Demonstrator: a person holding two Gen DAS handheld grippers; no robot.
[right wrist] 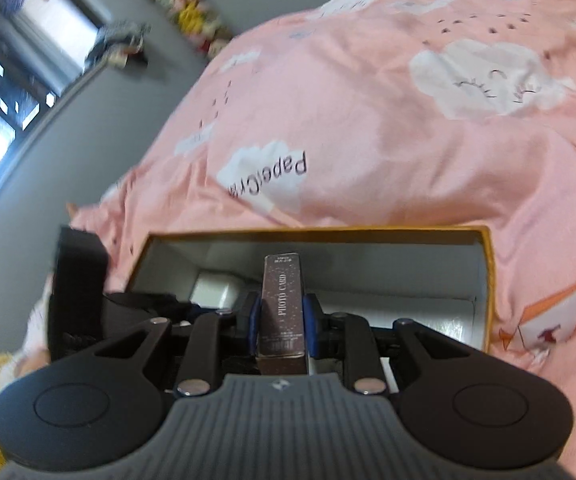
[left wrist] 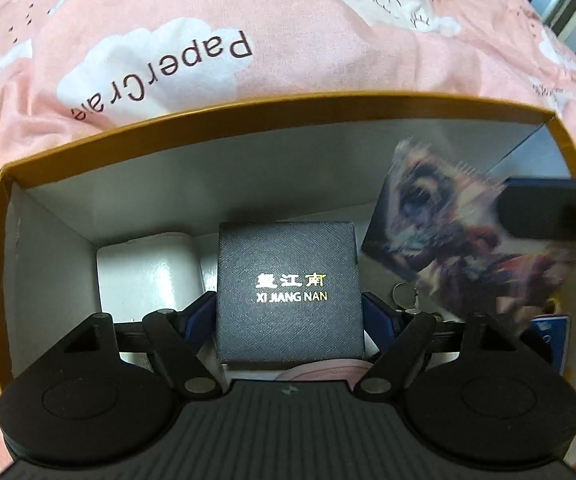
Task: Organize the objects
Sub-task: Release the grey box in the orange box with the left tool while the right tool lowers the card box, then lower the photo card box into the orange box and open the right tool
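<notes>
An open orange-rimmed box (left wrist: 207, 114) with white inner walls lies on a pink bedspread. My left gripper (left wrist: 288, 312) is shut on a black "XI JIANG NAN" box (left wrist: 288, 288) and holds it over the orange box's inside. My right gripper (right wrist: 279, 320) is shut on a photo card pack (right wrist: 280, 300), seen edge-on and held upright above the orange box (right wrist: 316, 233). In the left wrist view the same pack (left wrist: 464, 228) appears blurred at the right, held by the right gripper's fingers (left wrist: 548, 212). The black box (right wrist: 77, 280) also shows at the left of the right wrist view.
A white block (left wrist: 149, 272) lies at the orange box's left floor; it also shows in the right wrist view (right wrist: 213, 290). A keyring (left wrist: 406, 292) and a blue item (left wrist: 548, 336) lie at its right. The pink cloud-print bedspread (right wrist: 368, 120) surrounds it.
</notes>
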